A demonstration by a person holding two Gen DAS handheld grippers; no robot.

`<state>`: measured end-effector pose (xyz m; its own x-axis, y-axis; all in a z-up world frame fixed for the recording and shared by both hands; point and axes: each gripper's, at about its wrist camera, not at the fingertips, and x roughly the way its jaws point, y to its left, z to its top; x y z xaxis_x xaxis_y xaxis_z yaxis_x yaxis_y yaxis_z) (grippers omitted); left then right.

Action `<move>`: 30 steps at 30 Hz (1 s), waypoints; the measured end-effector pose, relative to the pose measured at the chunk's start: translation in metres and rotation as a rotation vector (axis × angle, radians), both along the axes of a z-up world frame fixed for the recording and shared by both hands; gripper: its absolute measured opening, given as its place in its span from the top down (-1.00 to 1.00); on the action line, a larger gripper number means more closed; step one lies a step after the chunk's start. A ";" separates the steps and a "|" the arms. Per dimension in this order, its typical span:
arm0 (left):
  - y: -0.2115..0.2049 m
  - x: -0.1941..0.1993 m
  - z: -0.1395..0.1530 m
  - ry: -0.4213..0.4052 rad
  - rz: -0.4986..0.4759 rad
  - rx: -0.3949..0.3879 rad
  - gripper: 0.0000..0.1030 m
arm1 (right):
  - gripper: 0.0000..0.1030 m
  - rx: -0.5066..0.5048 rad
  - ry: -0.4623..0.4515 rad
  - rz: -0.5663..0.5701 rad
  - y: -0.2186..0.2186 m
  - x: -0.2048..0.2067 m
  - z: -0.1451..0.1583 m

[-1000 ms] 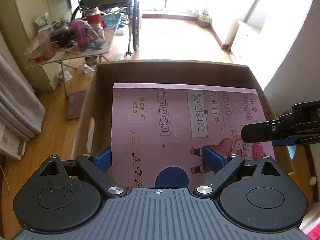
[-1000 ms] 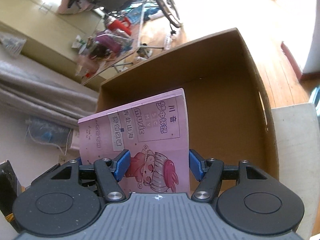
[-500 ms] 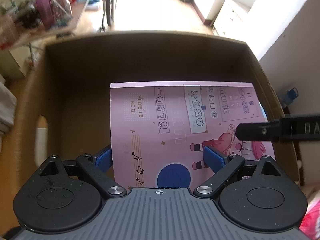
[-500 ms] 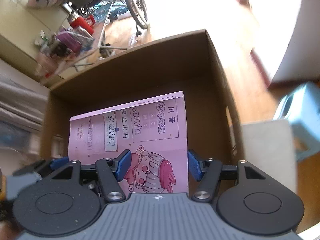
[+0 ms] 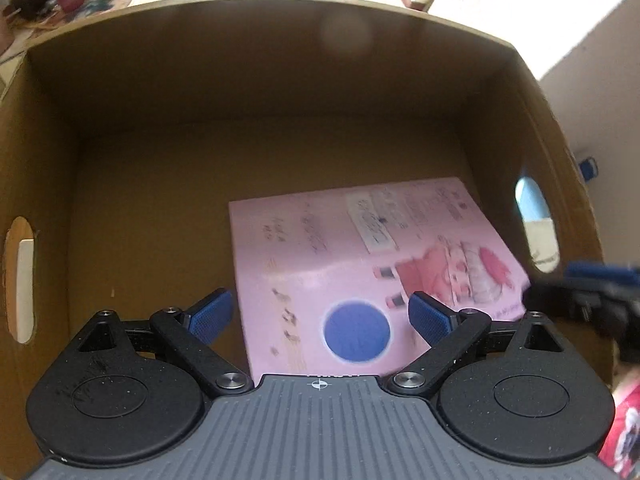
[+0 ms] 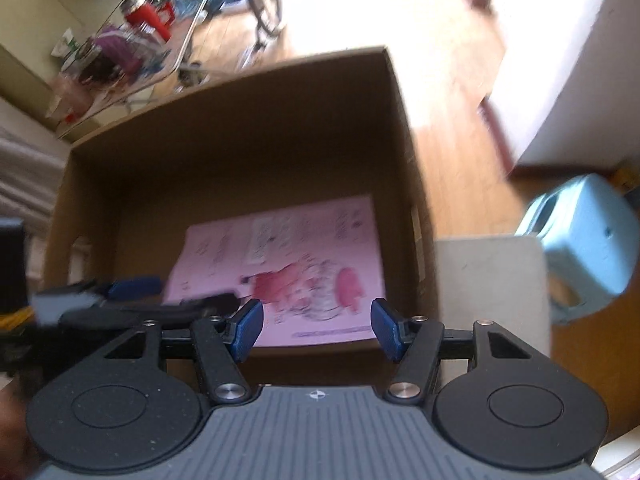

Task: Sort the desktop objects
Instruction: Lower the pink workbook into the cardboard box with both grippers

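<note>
The pink music booklet (image 5: 360, 256) lies flat on the floor of the cardboard box (image 5: 256, 80), against its right wall with bare floor to its left, its printing too blurred to read, while the left gripper (image 5: 320, 316) and right gripper (image 6: 316, 328), whose jaws have just been closing, both hang spread above it, pinching nothing.

A home — wooden floor (image 6: 448, 92); cluttered folding table (image 6: 132, 60)

box (image 5: 120, 128) walls enclose, left floor bare
</note>
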<state>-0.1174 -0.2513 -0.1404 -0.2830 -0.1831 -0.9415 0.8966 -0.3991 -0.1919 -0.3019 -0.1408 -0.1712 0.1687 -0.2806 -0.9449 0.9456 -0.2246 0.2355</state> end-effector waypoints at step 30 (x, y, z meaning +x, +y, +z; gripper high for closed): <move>-0.009 -0.012 -0.032 0.036 -0.093 0.084 -0.83 | 0.14 0.263 -0.175 0.122 -0.035 0.035 -0.089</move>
<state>-0.1292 -0.2602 -0.1719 -0.3293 -0.0757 -0.9412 0.8484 -0.4612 -0.2597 -0.2674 -0.1756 -0.2606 0.3519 0.0012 -0.9360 0.9196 -0.1873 0.3454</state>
